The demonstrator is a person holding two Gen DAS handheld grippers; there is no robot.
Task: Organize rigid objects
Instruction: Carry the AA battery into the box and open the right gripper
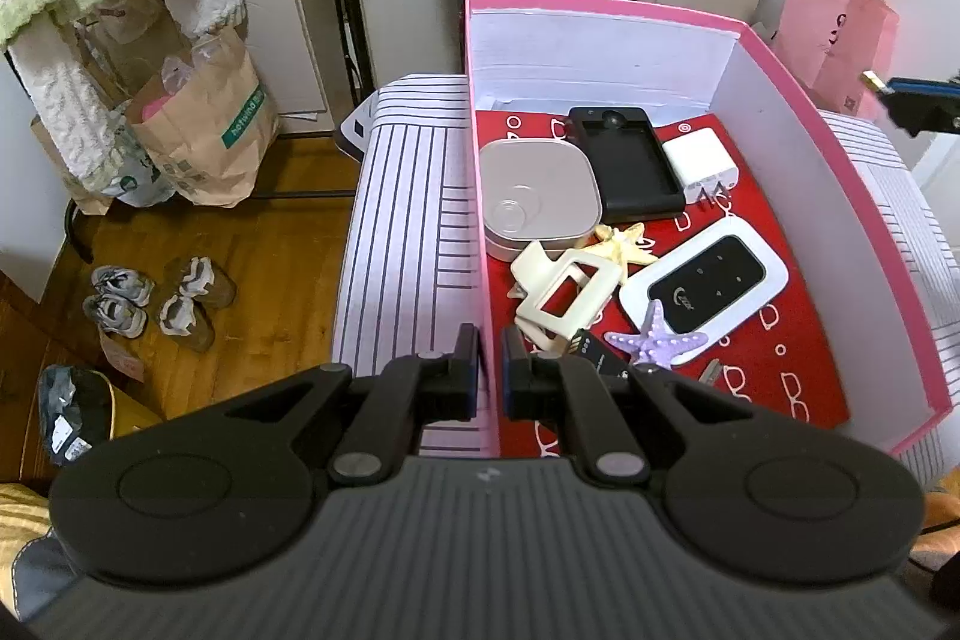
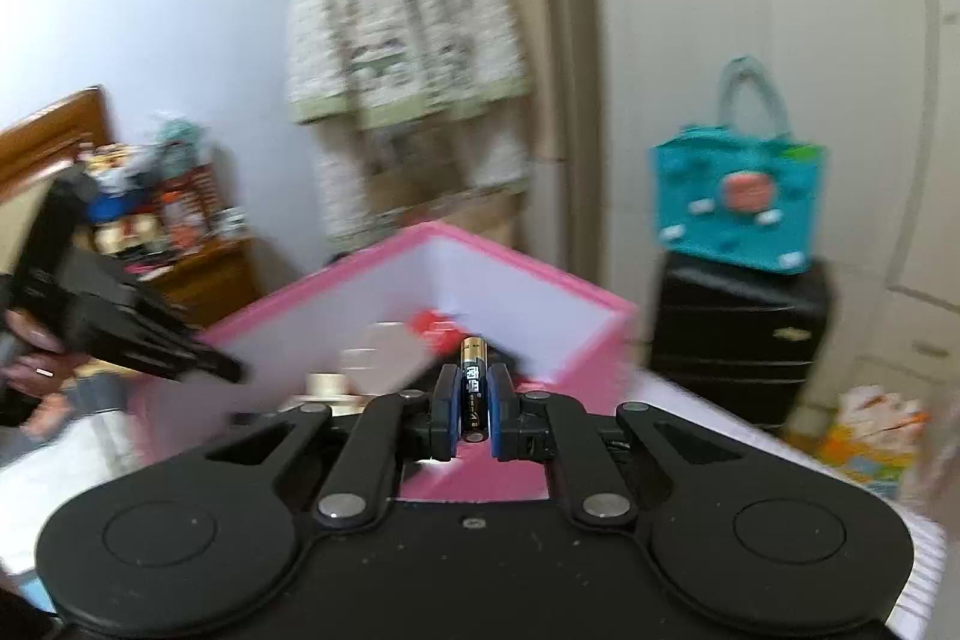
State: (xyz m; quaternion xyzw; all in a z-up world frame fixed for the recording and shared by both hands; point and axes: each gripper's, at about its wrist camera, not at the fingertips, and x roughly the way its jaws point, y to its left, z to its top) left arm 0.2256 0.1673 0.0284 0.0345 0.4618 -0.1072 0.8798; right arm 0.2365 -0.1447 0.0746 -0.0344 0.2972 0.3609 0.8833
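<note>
A battery (image 2: 473, 388) is clamped upright between the pads of the right claw (image 2: 474, 403), held above the pink box (image 2: 528, 304). The box's left wall (image 1: 483, 220) is pinched by the clenched left claw (image 1: 489, 370). Inside the box lie a router (image 1: 705, 283), a charger (image 1: 699, 163) and a hair clip (image 1: 567, 292).

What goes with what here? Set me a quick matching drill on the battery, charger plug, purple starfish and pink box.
1 battery
2 charger plug
3 purple starfish
4 pink box

a clamped on its left wall by the left gripper
b white, beside the black case
c held in the right gripper
d partly on the white router

1-c, 2-b, 3-d, 4-a
</note>
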